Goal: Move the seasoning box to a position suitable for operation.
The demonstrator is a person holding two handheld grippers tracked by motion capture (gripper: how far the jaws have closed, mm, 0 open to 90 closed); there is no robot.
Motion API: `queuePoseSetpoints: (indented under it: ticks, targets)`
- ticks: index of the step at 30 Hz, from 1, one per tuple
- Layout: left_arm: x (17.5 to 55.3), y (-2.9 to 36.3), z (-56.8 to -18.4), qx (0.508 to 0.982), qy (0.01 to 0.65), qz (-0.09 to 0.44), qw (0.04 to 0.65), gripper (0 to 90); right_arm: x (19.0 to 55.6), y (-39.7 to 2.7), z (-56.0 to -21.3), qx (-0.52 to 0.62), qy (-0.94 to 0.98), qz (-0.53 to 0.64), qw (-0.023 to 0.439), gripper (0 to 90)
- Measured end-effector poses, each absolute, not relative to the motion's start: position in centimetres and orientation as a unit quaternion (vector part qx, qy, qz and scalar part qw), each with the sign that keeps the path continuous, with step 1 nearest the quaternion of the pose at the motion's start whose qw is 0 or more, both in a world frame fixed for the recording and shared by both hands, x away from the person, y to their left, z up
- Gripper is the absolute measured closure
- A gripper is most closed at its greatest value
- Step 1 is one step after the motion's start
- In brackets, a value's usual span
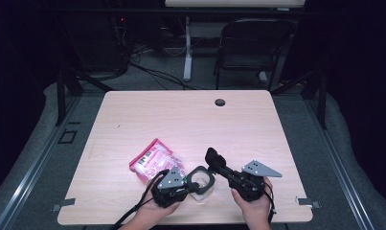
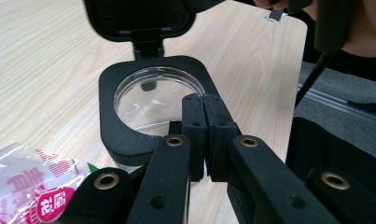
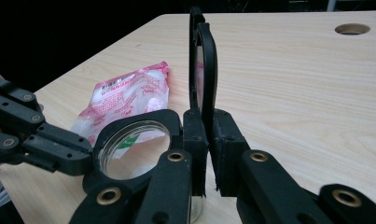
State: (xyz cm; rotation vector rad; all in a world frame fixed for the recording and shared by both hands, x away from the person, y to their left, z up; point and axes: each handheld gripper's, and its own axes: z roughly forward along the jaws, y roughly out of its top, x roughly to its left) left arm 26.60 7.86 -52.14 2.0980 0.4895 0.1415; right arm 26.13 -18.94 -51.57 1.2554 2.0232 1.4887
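Note:
A folding magnifier lies near the table's front edge, its round lens in a black frame. Its black hinged cover stands swung up on edge. My left gripper is shut on the rim of the lens frame. The cover's lower edge is pinched in my right gripper, which is shut on it. A pink and white plastic packet lies flat just left of the magnifier.
The pale wooden table has a round cable hole near its far edge. A black chair and a desk leg stand on the floor beyond. Metal clips sit at both front corners.

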Motion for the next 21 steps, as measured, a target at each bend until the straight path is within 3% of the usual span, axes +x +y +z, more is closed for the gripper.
queuePoseSetpoints:
  ticks: [6,10,21]
  targets:
    - [26.7,7.8,-52.2,0.853,0.208,0.043,0.477,86.8,27.0,-18.8,-51.7,0.437,0.710,0.528,0.163,85.5]
    - [26.7,8.4,-51.4,0.846,0.216,0.068,0.483,80.4,27.2,-19.1,-52.0,0.436,0.706,0.536,0.151,81.5]
    - [28.2,15.1,-48.9,0.822,0.270,0.109,0.489,69.6,26.1,-20.6,-52.6,0.445,0.706,0.534,0.138,72.6]
